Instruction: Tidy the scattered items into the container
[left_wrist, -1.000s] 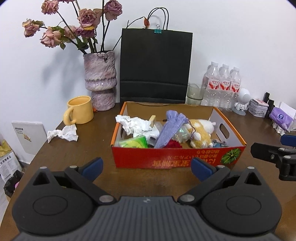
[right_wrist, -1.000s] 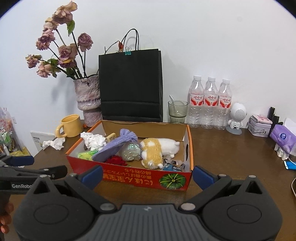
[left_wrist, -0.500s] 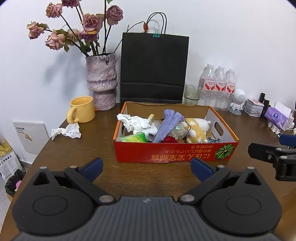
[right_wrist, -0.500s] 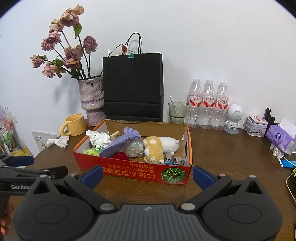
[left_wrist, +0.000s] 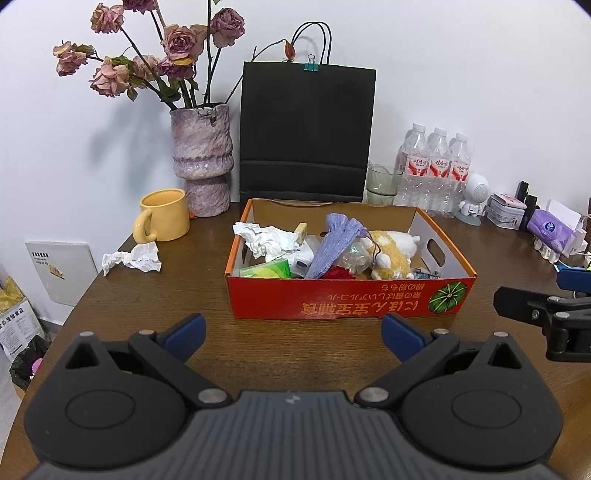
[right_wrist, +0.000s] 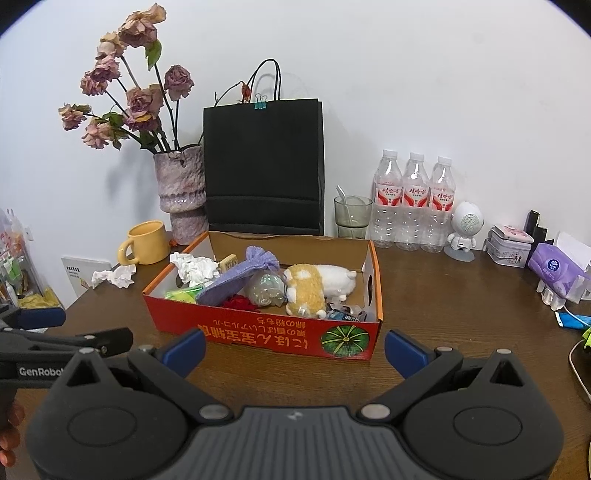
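the left claw (left_wrist: 291, 328) is spread wide and holds nothing; it hovers above the counter (left_wrist: 147, 314), in front of the red cardboard box (left_wrist: 351, 299). the right claw (right_wrist: 295, 347) is likewise spread apart and empty, positioned just short of the box front. the box contains crumpled paper (left_wrist: 266, 238), a purple cloth pouch (left_wrist: 332, 243), a plush toy (left_wrist: 391, 251) and a green packet (left_wrist: 266, 268). one crumpled tissue (left_wrist: 133, 258) lies on the counter outside the box, to its left, near the yellow mug (left_wrist: 162, 219) and well apart from both claws.
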